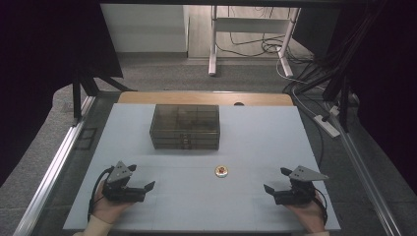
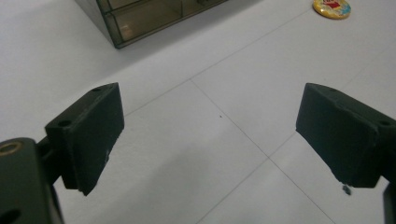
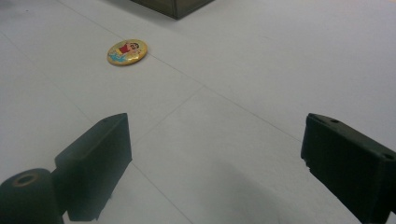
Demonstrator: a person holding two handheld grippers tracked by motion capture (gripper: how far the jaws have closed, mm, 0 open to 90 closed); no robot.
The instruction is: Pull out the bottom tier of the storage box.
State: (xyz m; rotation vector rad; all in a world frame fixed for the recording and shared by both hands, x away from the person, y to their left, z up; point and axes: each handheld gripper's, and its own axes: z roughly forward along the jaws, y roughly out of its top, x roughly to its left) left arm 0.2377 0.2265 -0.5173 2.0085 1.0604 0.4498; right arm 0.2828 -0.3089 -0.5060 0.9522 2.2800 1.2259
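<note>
A small round yellow badge (image 1: pixel 221 171) with a cartoon figure lies flat on the white table, in front of a smoky transparent drawer box (image 1: pixel 185 126). My left gripper (image 1: pixel 142 185) rests near the front left of the table, open, with nothing between its jaws. At the front right sits my right gripper (image 1: pixel 277 180), also open and holding nothing. The left gripper view shows the badge (image 2: pixel 332 8) at the top right and a corner of the box (image 2: pixel 140 18) at the top. From the right gripper, the badge (image 3: pixel 127 51) lies ahead on the left.
The white table surface (image 1: pixel 255 132) has thin seam lines. Its front edge is close to both hands. Black curtains hang at both sides, and a white stand with loose cables stands on the floor beyond the table.
</note>
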